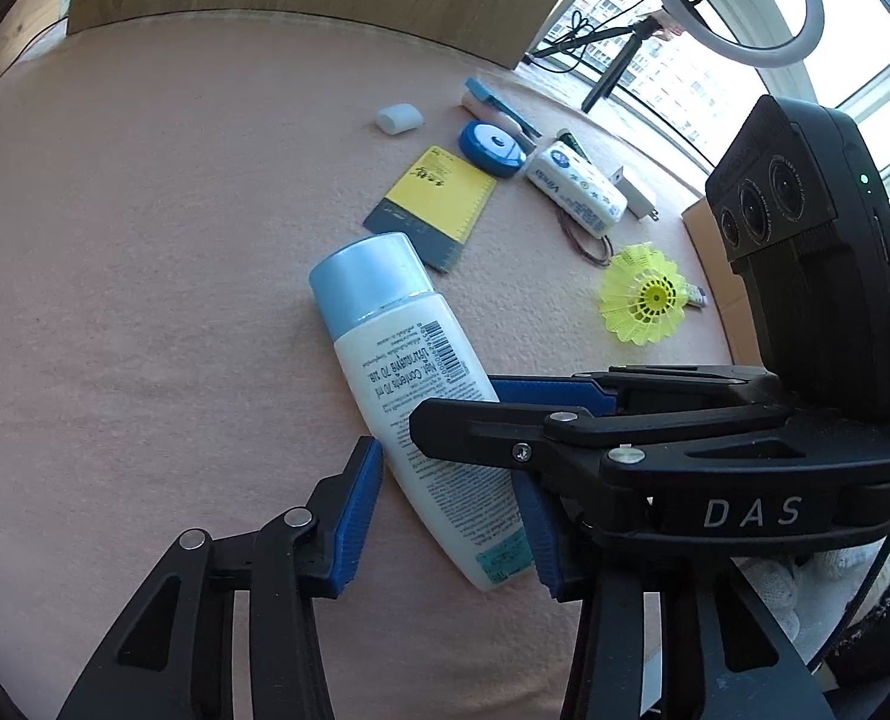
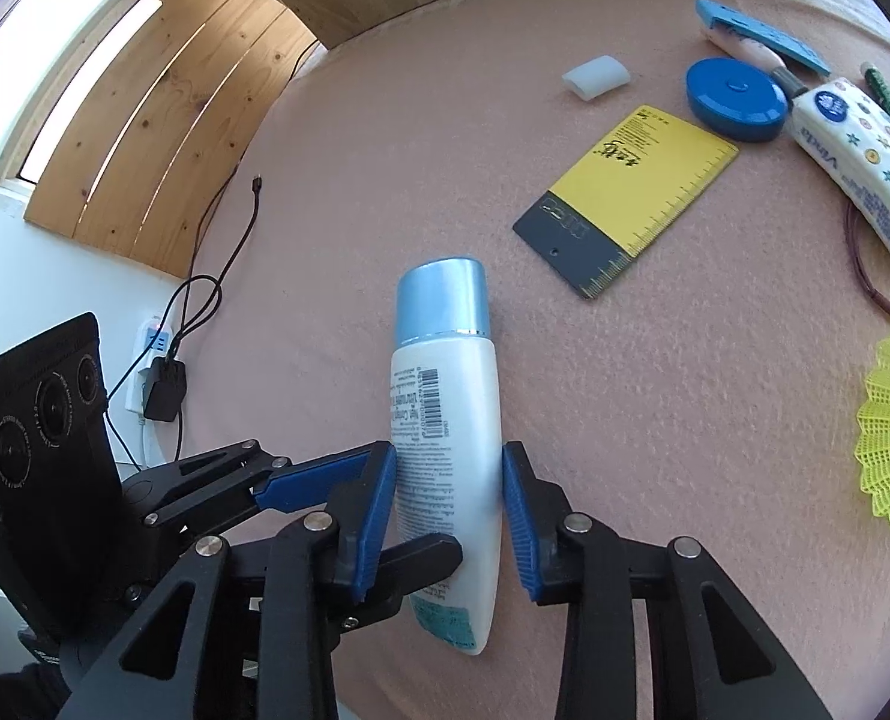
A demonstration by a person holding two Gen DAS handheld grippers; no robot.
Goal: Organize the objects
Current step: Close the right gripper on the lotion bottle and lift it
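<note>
A white lotion bottle (image 1: pixel 408 384) with a light blue cap is held above the pink tablecloth (image 1: pixel 144 300). In the right wrist view my right gripper (image 2: pixel 449 510) is shut on the bottle (image 2: pixel 445 450), its blue pads pressing both sides. My left gripper (image 1: pixel 454 516) straddles the bottle's lower end with its jaws open; a gap shows beside the left pad. The right gripper (image 1: pixel 556 402) reaches in from the right in the left wrist view, and the left gripper (image 2: pixel 348 510) shows at the lower left of the right wrist view.
Farther back lie a yellow and grey ruler card (image 1: pixel 435 204), a blue round tape measure (image 1: pixel 493 147), a tissue pack (image 1: pixel 577 186), a white cap (image 1: pixel 398 117), a blue-capped tube (image 1: pixel 496 108) and a yellow shuttlecock (image 1: pixel 643 294). A cardboard box (image 1: pixel 715 252) stands at the right.
</note>
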